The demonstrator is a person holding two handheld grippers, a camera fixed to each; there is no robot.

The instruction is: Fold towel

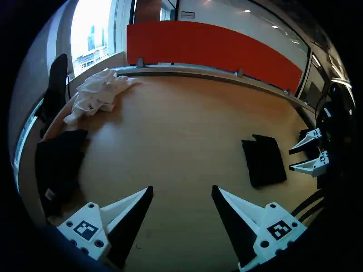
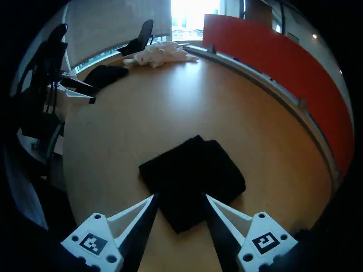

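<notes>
A black towel (image 2: pixel 193 177), folded into a small rectangle, lies flat on the wooden table (image 2: pixel 149 109). My right gripper (image 2: pixel 180 197) hovers at its near edge with both fingers spread, one to each side of the dark cloth, gripping nothing. In the left gripper view the same towel (image 1: pixel 264 161) lies to the right, with the right gripper (image 1: pixel 300 158) just beyond it, jaws apart. My left gripper (image 1: pixel 181 188) is open over bare tabletop, well away from the towel. It also appears at the left of the right gripper view as the left gripper (image 2: pixel 84 93).
A pile of white cloths (image 1: pixel 100 90) lies at the far left corner of the table, and a loose black cloth (image 1: pixel 59 167) lies nearer on the left edge. A red partition (image 1: pixel 213 50) lines the back edge. A dark office chair (image 2: pixel 144 32) stands by the window.
</notes>
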